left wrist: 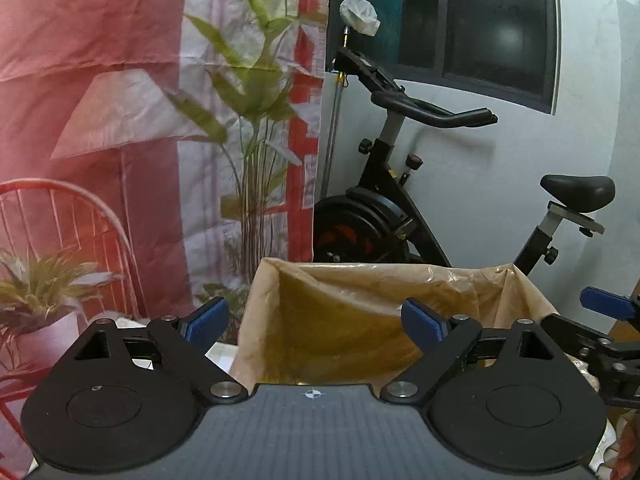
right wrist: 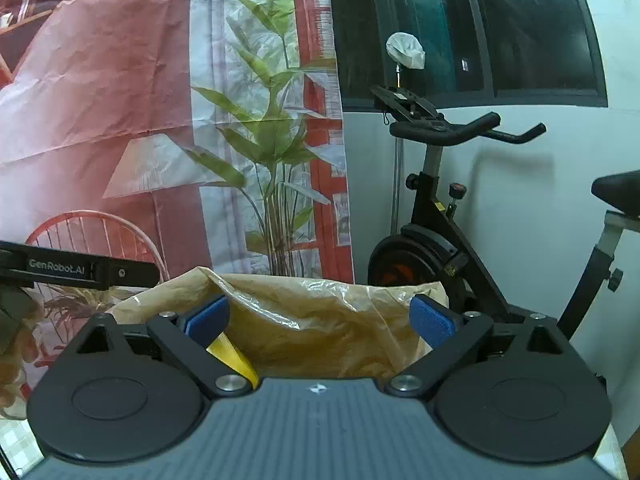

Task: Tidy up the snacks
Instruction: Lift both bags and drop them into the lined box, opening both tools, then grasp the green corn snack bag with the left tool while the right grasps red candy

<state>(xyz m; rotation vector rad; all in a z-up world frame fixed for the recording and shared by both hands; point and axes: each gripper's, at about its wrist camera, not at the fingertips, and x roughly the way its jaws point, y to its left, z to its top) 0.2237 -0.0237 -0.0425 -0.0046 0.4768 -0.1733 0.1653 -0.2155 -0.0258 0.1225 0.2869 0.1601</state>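
Both my jaws spread wide and empty — I should lower squarely toward the lined box (left wrist: 360, 320) at frame centre.

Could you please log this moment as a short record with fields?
left gripper: open, empty, facing the bag
right gripper: open, nothing between its pads
bag: tan plastic-lined, mouth open, just ahead of both grippers
yellow strip: by the right gripper's left finger; what it is cannot be told
snacks: none visible
background: exercise bike by the wall, printed backdrop to its left
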